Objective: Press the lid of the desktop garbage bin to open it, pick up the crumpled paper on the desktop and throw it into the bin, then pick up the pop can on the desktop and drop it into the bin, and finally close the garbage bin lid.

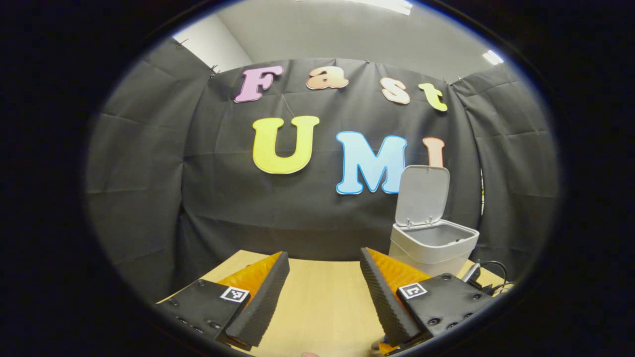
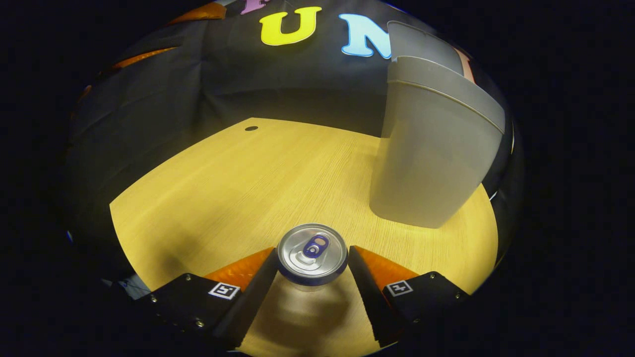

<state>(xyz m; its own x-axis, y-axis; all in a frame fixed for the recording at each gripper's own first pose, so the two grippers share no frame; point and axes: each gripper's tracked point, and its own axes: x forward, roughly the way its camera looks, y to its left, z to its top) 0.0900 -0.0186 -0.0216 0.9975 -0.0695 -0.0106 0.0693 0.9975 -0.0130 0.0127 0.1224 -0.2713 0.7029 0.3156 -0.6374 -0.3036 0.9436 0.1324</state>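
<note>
A silver pop can [image 2: 311,243] with a blue pull tab stands upright between the fingers of my right gripper [image 2: 311,257], and both fingers press on its sides. The white desktop bin [image 2: 426,158] rises close ahead and to the right of the can. In the left gripper view the same bin [image 1: 432,245] stands at the far right of the table with its lid [image 1: 422,195] tipped up and the inside showing. My left gripper [image 1: 324,254] hangs open over the wooden table [image 1: 322,297], nothing between its fingers.
A black cable and a small device [image 1: 483,275] lie beside the bin at the table's right edge. A small dark hole [image 2: 251,128] marks the far left of the tabletop [image 2: 238,188]. Black cloth walls close the back and sides.
</note>
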